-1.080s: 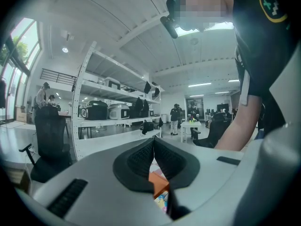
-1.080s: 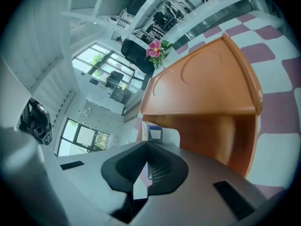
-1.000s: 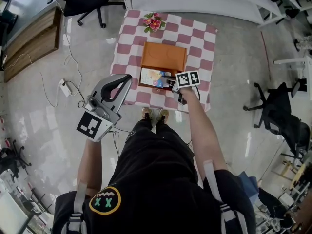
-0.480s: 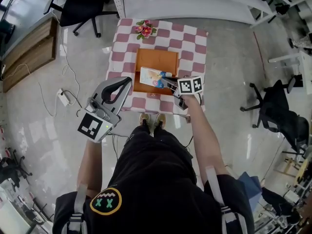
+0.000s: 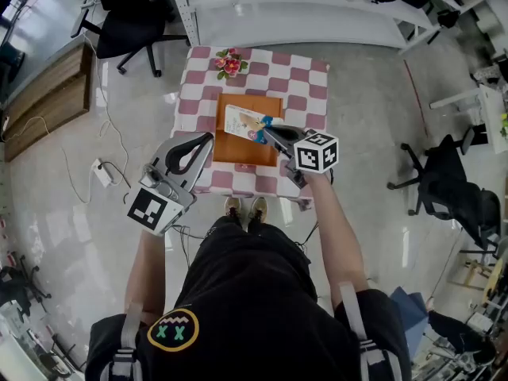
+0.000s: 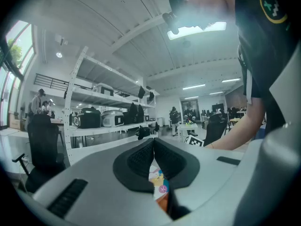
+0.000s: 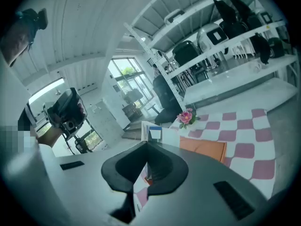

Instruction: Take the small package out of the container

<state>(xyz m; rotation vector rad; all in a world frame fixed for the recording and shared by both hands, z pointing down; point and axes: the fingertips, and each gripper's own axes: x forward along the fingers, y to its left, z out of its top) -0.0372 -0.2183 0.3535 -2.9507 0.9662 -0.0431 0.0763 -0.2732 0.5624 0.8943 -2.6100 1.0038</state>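
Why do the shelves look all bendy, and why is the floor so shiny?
Right gripper view: the wide lens curves the shelves and darkens the corners. Head view: ceiling lights glare off the glossy floor. Left gripper view: the ceiling lamp blooms white.

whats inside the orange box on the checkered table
The visible floor of the flat orange box looks bare. The right gripper, shut on the small colourful package, hides its far part, so that stretch can't be checked.

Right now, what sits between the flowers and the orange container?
Only bare checkered cloth separates the flowers from the orange container; the head view shows it.
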